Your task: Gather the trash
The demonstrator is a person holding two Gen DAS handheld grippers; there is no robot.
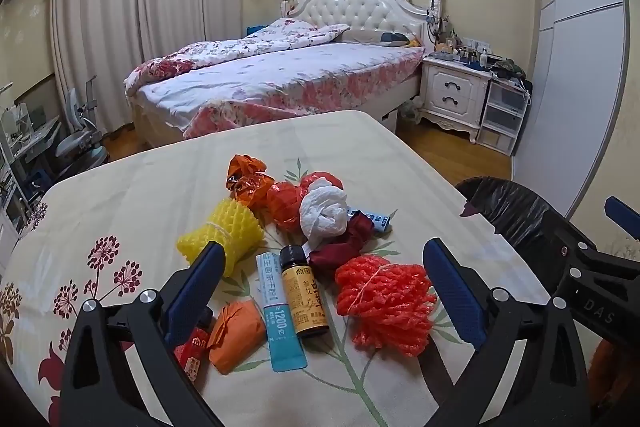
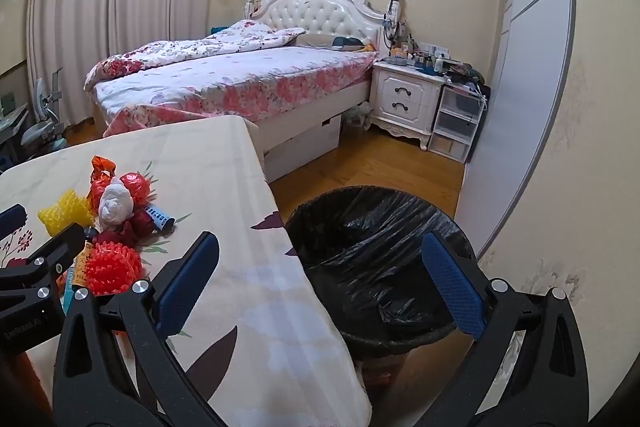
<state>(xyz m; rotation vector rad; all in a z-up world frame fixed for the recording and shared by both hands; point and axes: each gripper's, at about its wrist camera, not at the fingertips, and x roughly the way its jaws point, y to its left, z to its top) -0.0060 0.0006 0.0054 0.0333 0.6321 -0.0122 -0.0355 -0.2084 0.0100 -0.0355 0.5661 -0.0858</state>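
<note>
A pile of trash lies on the floral tablecloth (image 1: 132,187): a yellow foam net (image 1: 224,235), a red foam net (image 1: 384,303), a brown bottle (image 1: 302,295), a teal tube (image 1: 278,311), an orange wad (image 1: 236,331), a white plastic wad (image 1: 322,211) and crumpled red and orange wrappers (image 1: 256,183). My left gripper (image 1: 322,267) is open above the bottle and tube, holding nothing. My right gripper (image 2: 320,267) is open and empty over the table's right edge and the black-lined bin (image 2: 380,247). The bin also shows in the left wrist view (image 1: 508,207).
A bed (image 2: 240,79) with floral sheets stands behind the table. A white nightstand (image 2: 404,99) and plastic drawers (image 2: 456,123) stand at the right by the wardrobe. Wooden floor lies between bed and bin. Curtains and a chair (image 1: 80,139) are at the left.
</note>
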